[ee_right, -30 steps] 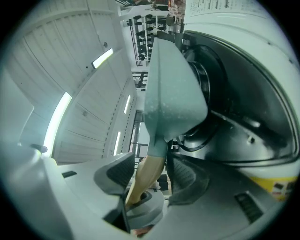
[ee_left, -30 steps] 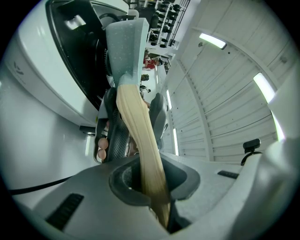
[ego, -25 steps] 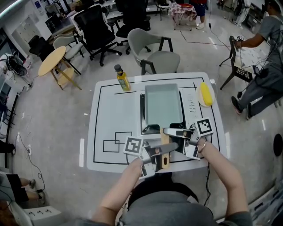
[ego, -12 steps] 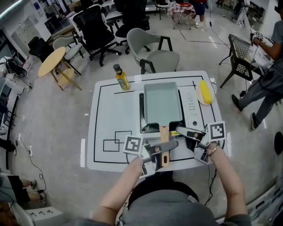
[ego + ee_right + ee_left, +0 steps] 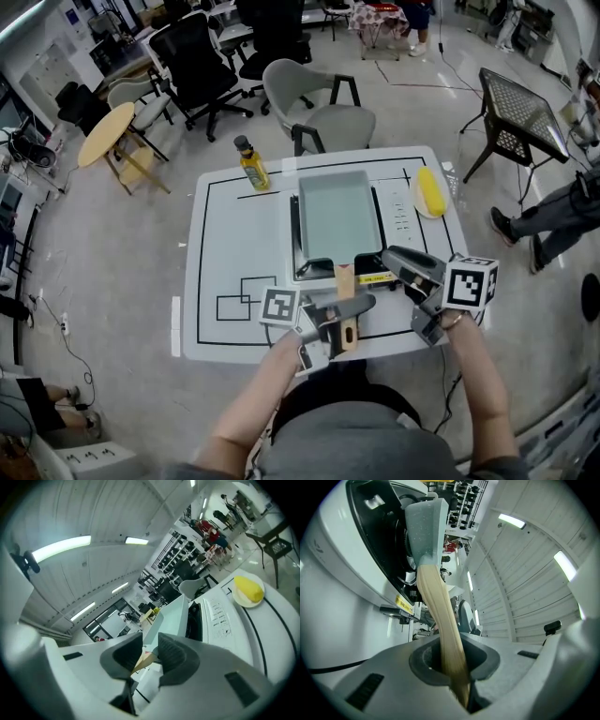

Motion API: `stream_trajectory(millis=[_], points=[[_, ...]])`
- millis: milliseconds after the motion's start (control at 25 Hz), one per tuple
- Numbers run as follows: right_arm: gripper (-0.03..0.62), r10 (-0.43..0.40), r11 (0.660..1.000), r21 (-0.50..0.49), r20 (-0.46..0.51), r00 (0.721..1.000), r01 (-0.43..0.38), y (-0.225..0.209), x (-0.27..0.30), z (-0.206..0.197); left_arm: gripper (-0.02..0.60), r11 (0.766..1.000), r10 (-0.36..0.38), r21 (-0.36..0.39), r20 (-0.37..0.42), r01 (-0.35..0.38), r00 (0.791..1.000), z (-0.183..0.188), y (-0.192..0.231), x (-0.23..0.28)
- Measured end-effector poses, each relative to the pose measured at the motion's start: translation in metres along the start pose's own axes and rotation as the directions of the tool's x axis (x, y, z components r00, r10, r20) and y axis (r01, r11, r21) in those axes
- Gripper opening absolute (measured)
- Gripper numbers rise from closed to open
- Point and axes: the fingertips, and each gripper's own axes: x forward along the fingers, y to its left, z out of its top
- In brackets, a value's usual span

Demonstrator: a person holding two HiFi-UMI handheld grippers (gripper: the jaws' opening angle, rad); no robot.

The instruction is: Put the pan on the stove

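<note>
A pale rectangular pan (image 5: 337, 214) sits on the black stove (image 5: 398, 223) at the middle of the white table. Its wooden handle (image 5: 345, 289) points toward me. My left gripper (image 5: 345, 307) is shut on that handle. In the left gripper view the handle (image 5: 440, 620) runs between the jaws up to the pan (image 5: 424, 524). My right gripper (image 5: 392, 255) hovers to the right of the handle, over the stove's front right corner, apart from the pan. Its jaws are closing with nothing between them. In the right gripper view, only a bit of the handle shows beyond the gap of the right gripper (image 5: 149, 656).
An oil bottle (image 5: 251, 165) stands at the table's far left. A plate with yellow corn (image 5: 430, 192) lies at the far right. Black outlines (image 5: 242, 298) are drawn on the table's left part. Chairs (image 5: 323, 117) stand behind the table.
My right gripper has drawn back to the right, away from the pan handle, and its jaws have narrowed. The left gripper keeps its hold on the handle; the pan has barely shifted.
</note>
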Motion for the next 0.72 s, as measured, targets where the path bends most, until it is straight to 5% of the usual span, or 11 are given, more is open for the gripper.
stream_trajectory(millis=[280,720], points=[[0.006,-0.089,0.977,-0.189,0.065,0.994,0.1,0.012,-0.007,0.009,0.044,1.0,0.01,0.015,-0.002,-0.01,1.0,0.001,0.003,0.001],[0.005,-0.185,0.922,-0.318,0.144,0.972,0.222,0.025,-0.018,0.004,0.044,1.0,0.013,0.008,0.004,-0.013,1.0,0.0,0.002,0.001]])
